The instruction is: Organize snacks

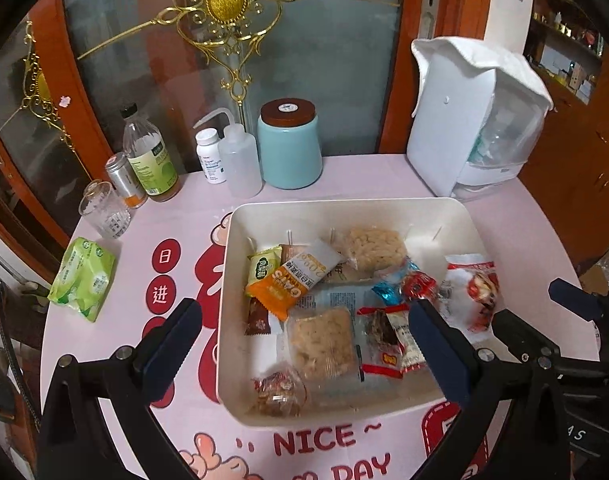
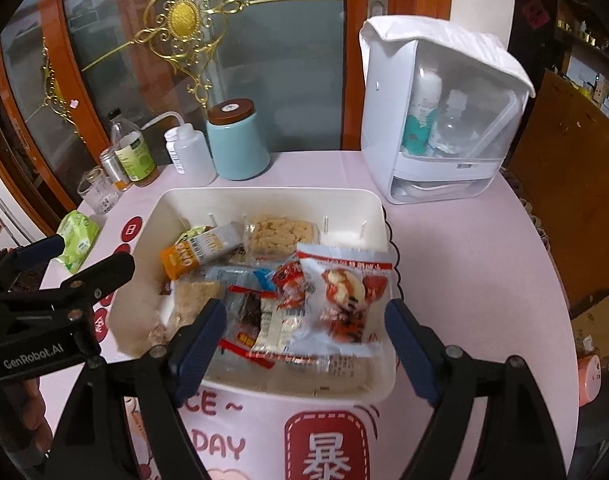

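Observation:
A cream plastic bin [image 1: 240, 216] [image 2: 184, 196] sits mid-table and holds several wrapped snacks: an orange oat bar [image 1: 288, 284] [image 2: 192, 252], two clear packs of puffed crackers [image 1: 374, 246] [image 1: 324, 344], small red candies [image 1: 418, 284] and a red-and-white pastry packet [image 1: 474, 292] [image 2: 344, 300] lying on the bin's right side. My left gripper [image 1: 304, 348] is open above the bin's near half, empty. My right gripper [image 2: 306, 348] is open above the bin's near right part, just short of the pastry packet, empty.
A green tissue pack [image 1: 82, 280] [image 2: 76, 240] lies left of the bin. Behind stand a glass [image 1: 104, 210], bottles [image 1: 150, 156], a squeeze bottle [image 1: 240, 160], a teal jar [image 1: 290, 144] [image 2: 236, 140] and a white appliance [image 1: 476, 120] [image 2: 444, 112]. The table edge curves at the right.

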The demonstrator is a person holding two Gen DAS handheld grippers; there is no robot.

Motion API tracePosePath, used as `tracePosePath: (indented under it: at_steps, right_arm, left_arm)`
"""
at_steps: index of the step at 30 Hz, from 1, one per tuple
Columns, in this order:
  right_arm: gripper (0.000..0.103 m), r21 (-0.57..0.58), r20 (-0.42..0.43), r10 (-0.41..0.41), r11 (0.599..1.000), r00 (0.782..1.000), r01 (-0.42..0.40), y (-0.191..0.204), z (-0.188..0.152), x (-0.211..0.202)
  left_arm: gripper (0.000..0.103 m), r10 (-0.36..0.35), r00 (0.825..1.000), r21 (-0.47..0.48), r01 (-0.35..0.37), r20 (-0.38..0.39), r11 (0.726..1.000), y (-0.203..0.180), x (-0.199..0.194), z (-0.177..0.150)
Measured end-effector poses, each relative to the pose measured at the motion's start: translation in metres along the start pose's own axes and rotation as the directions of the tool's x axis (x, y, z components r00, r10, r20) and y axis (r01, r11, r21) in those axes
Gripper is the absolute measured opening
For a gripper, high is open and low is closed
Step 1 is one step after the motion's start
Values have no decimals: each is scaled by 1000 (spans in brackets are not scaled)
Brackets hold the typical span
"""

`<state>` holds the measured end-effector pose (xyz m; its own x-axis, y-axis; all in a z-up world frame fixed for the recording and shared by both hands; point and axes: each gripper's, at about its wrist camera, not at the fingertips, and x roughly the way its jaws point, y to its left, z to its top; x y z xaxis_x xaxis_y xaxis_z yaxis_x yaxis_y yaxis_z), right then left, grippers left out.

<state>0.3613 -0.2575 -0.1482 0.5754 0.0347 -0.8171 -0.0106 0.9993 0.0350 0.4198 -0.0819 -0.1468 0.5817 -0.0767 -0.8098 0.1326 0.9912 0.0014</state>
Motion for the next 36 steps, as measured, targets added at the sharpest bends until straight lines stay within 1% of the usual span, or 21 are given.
tracePosePath:
  at_steps: [7,10,12,17,21,24,28,33,36]
  right_arm:
    - [82,-26,41,10,1000,999,-9,15,-25,-46]
    - [82,-36,61,19,999,998,-17,22,-39,-64]
    - [82,-36,62,37,999,997,-35,26,-50,-74]
    - [82,-42,74,90,995,993,-87,30,-78,-98]
    - [82,-62,67,130,990,989,-126,32,-102,-113]
    - [82,-69,50,164,985,985,-161,32,-119,-122]
    - [82,-55,37,185,982,982,-183,31,-142,-137]
    - [82,-19,24,179,984,984,-179,27,-168,-154]
    - [82,-19,28,178,984,984,-177,25,-182,-166]
  left_arm:
    - [103,-18,999,-13,19,42,1000,8,-53,-24]
    - [103,6,998,-7,-5,66,1000,9,-80,-38]
    - [103,15,997,-6,-14,80,1000,10,-97,-50]
    - [103,0,996,11,-1,85,1000,11,-135,-81]
    - [103,25,996,-16,-24,90,1000,13,-165,-107]
    - [103,43,996,-56,-39,81,998,15,-180,-126]
    - [103,58,997,-93,-53,53,994,15,-194,-153]
    - [103,88,996,-87,-85,22,993,5,-208,-194]
    - [103,92,996,-82,-91,6,992,-2,-216,-215]
